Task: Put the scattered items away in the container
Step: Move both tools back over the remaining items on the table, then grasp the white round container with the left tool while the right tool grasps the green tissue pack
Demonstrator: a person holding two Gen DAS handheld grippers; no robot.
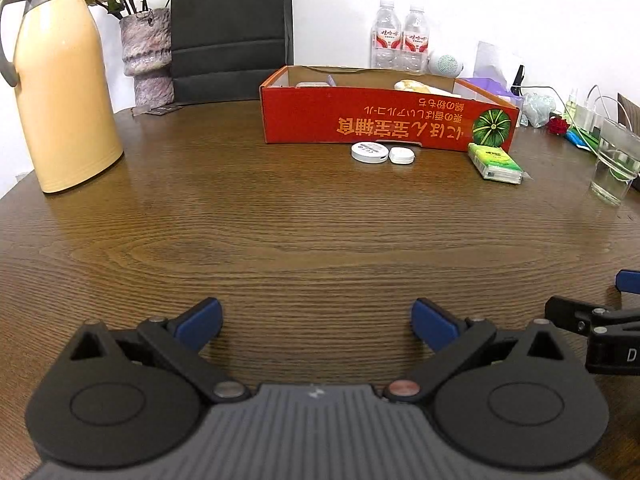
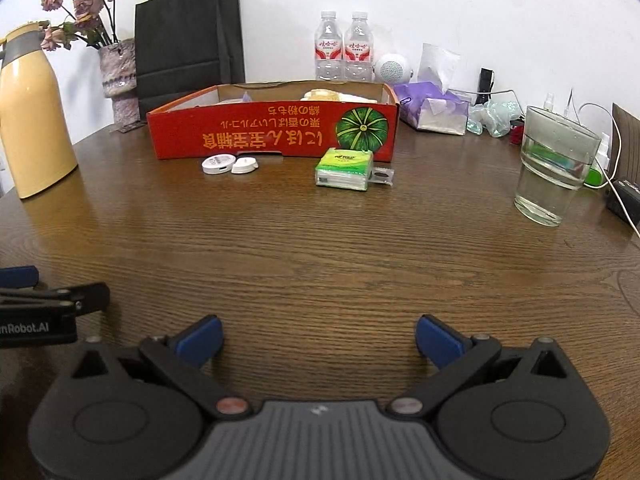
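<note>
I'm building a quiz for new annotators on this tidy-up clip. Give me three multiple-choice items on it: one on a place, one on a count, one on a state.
1. Where does the green tissue pack lie?
A. inside the red box
B. on the table in front of the red box
C. beside the yellow jug

2. How many water bottles stand behind the box?
A. one
B. two
C. four

3. How do the right gripper and left gripper stand?
A. both open and empty
B. both shut
C. right shut on the tissue pack

Answers:
1 B, the pack rests on the wood near the box's pumpkin picture.
2 B, two labelled bottles stand side by side at the wall.
3 A, each wrist view shows blue pads wide apart with bare table between.
</note>
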